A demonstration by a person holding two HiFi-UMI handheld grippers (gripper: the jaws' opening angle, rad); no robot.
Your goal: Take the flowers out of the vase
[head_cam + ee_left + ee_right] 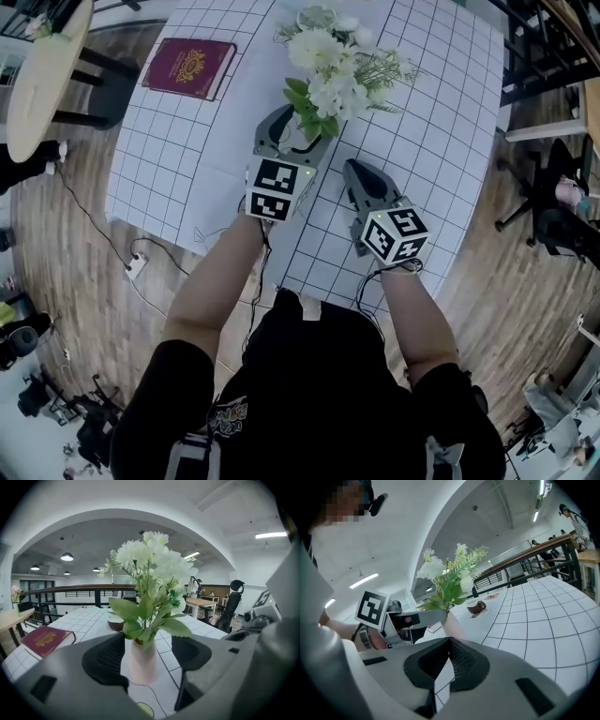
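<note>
White flowers with green leaves (336, 73) stand in a pale pink vase (140, 660) on the white grid-cloth table (187, 159). In the head view the blooms hide the vase. My left gripper (298, 129) is open, and its jaws reach round the vase's sides just under the leaves. In the left gripper view (147, 651) the vase stands between the dark pads, with a gap on the right side. My right gripper (357, 171) is shut on nothing, just right of the vase and nearer to me. The right gripper view (449, 644) shows the vase (454, 624) and flowers (450, 576) ahead to the left.
A maroon book (189, 66) lies at the table's far left corner. A brown cup on a saucer (115, 622) sits behind the vase. A round wooden table (47, 66) stands to the left, office chairs (553, 197) to the right. Cables trail over the wooden floor.
</note>
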